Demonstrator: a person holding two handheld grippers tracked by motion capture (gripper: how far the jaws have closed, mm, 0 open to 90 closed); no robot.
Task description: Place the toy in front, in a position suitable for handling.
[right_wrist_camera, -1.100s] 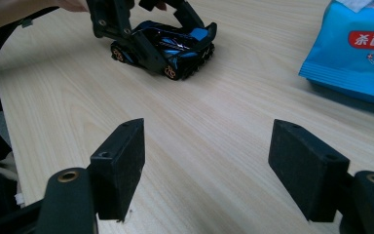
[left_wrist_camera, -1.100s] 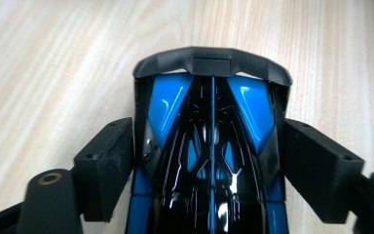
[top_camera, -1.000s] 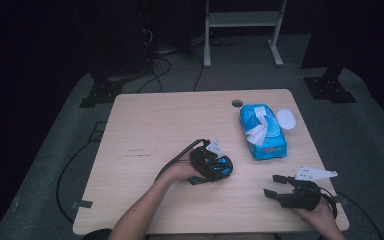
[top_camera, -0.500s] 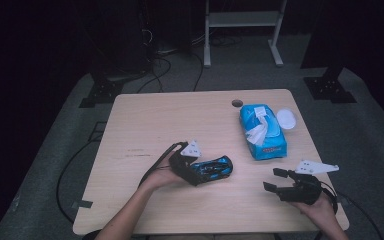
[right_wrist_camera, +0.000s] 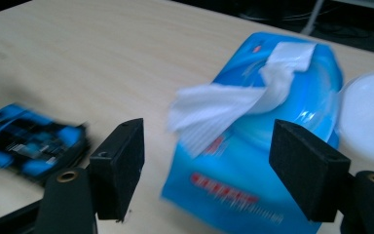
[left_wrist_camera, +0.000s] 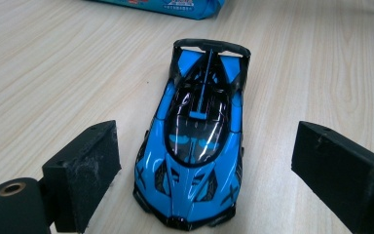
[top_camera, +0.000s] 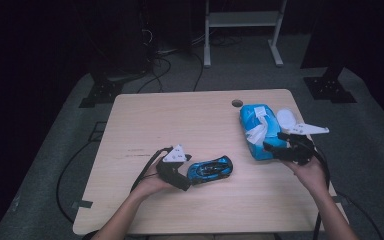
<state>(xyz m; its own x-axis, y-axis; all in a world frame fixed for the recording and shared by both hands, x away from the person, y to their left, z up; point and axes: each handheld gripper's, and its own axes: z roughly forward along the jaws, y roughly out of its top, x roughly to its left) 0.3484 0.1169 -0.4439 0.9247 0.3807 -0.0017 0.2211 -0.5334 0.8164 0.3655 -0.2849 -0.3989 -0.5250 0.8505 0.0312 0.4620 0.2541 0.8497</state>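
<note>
Blue toy car (top_camera: 210, 169) on the table (top_camera: 180, 120), near the front edge, nose toward the left gripper (top_camera: 182, 181). Jaws of that gripper spread wide either side of the car's nose, just opened, pads clear of it. Right gripper (top_camera: 271, 146) over the wipes pack (top_camera: 256, 131), jaws apart, nothing grasped, a white wipe (right_wrist_camera: 224, 107) sticking out between them
</note>
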